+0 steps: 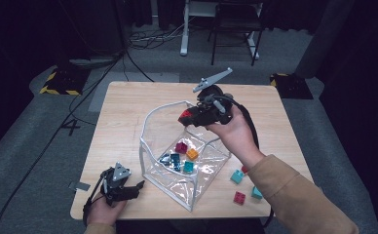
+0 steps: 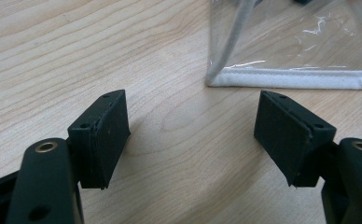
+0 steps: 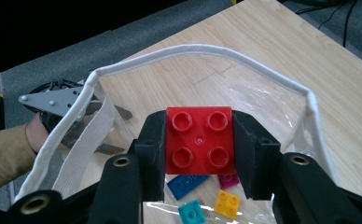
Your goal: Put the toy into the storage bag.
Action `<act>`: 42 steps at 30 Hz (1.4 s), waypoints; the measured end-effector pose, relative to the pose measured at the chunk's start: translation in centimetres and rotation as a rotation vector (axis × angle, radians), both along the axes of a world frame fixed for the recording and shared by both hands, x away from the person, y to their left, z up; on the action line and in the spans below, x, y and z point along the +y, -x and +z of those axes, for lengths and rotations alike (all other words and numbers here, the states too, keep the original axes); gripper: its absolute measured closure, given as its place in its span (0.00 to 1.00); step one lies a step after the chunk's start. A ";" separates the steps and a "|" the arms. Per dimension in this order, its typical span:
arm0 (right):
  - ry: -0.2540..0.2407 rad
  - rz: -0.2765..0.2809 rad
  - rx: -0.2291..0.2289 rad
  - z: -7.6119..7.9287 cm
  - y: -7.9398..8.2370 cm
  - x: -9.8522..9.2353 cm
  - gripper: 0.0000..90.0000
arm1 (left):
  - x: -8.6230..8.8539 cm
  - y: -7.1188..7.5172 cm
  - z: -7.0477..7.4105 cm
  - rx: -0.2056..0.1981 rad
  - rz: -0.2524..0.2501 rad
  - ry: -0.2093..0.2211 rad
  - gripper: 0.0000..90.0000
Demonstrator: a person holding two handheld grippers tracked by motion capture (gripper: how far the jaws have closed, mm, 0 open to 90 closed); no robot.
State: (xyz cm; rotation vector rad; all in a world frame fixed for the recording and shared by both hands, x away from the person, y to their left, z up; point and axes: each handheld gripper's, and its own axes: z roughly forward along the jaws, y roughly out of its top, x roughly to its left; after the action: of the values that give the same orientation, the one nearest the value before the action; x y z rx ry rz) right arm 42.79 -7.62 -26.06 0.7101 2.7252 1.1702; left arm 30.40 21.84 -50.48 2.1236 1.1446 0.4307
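- Right gripper (image 3: 198, 140) clamped on a red block (image 3: 199, 139), four studs facing the camera, both black jaws pressed flat against its sides.
- Held above the open mouth of the clear bag (image 1: 163, 127), over its far rim, roughly mid-counter (image 1: 128, 105); in the high view just a sliver of red block (image 1: 185, 115) poking out past the right gripper (image 1: 193, 116), rest masked by the hand and gripper body.
- Down inside the bag: blue block (image 3: 187, 183), teal block (image 3: 191, 212), yellow block (image 3: 227, 203), magenta block (image 3: 227, 179) — magenta mostly hidden behind the red one, blue partly so, teal cut off by the bottom edge of the frame.
- Loose on the counter near its right front corner, outside the bag: a teal block (image 1: 236, 176), a red one (image 1: 239, 197), another teal (image 1: 256, 193) half under the tan sleeve (image 1: 294, 195), plus a red scrap (image 1: 245, 169) too covered to make out.
- Left gripper (image 2: 193, 137) low at the front left corner of the counter, jaws wide apart, bare wood between them, nothing gripped.
- Just ahead of it, a lower corner of the bag with its white seam (image 2: 291, 78); bag contents blurred and cropped at the top of that view.
- Seen through the plastic from the right gripper view: the left gripper, smeared and partly blocked by the white strap (image 3: 88, 144).
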 end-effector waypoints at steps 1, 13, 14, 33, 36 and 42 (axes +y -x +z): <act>0.006 0.002 0.009 -0.3 -0.1 0.3 0.65 | 0.0 0.0 0.0 0.000 -0.001 0.000 0.30; 0.098 0.015 0.063 -3.6 -0.4 2.8 0.65 | 0.0 0.0 0.0 0.001 0.001 0.004 0.30; 0.123 0.020 0.073 -4.1 -0.3 3.1 0.65 | 0.0 0.0 0.0 0.002 0.000 0.003 0.30; 0.241 0.069 0.138 -6.9 1.3 4.9 0.50 | 0.0 0.0 0.0 0.001 0.000 0.002 0.30; 0.216 0.076 0.132 -6.7 1.5 4.8 0.39 | 0.0 0.0 0.0 0.000 0.001 0.003 0.29; 0.117 0.075 0.093 -4.8 1.9 3.2 0.37 | 0.0 0.0 0.0 0.001 0.000 0.004 0.29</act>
State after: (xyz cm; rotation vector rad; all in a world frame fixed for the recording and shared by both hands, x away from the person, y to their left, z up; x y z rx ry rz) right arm 40.84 -4.43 -30.85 0.6683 2.8924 1.0057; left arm 30.39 21.81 -50.50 2.1204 1.1453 0.4277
